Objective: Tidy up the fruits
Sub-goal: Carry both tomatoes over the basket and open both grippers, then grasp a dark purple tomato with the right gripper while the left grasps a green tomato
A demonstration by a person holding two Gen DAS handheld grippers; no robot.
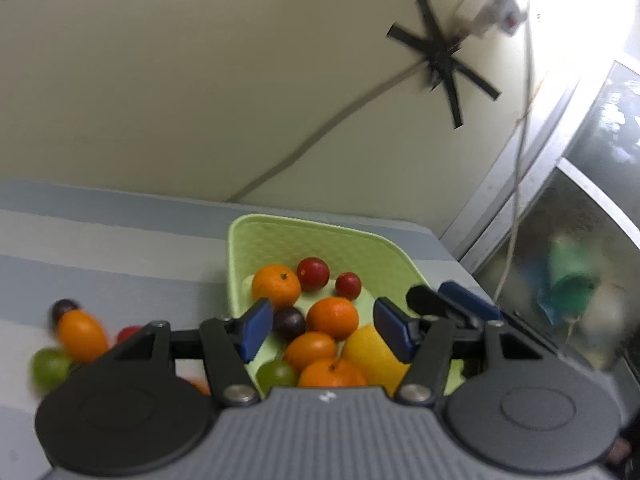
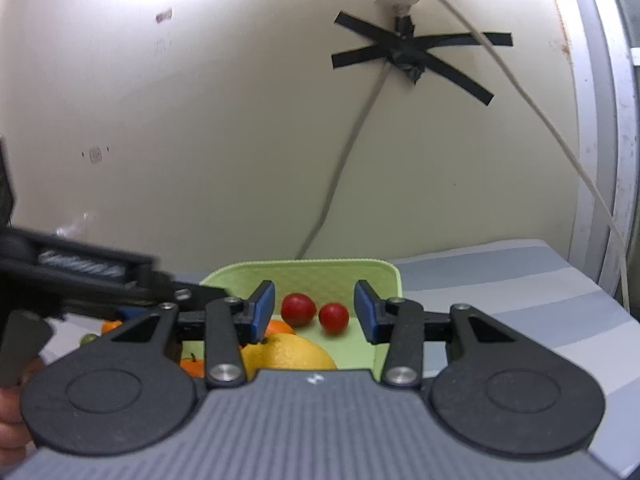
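Note:
A light green basket point(image 1: 280, 236) holds several oranges point(image 1: 276, 285), two red fruits point(image 1: 313, 273), a dark plum point(image 1: 289, 322), a green grape point(image 1: 276, 373) and a yellow lemon point(image 1: 370, 354). My left gripper point(image 1: 324, 330) is open and empty just above the basket's near side. Left of the basket on the cloth lie an orange point(image 1: 82, 334), a green fruit point(image 1: 50, 366), a dark fruit point(image 1: 64, 307) and a red one point(image 1: 128, 332). My right gripper point(image 2: 314, 312) is open and empty over the basket point(image 2: 320, 270), above the lemon point(image 2: 288, 354) and the red fruits point(image 2: 297, 309).
The table has a blue and white striped cloth point(image 1: 100, 240). A cream wall with a cable taped by black strips point(image 1: 440, 56) stands close behind. A window frame point(image 1: 560, 152) is at the right. The left gripper's body point(image 2: 80, 276) reaches into the right wrist view.

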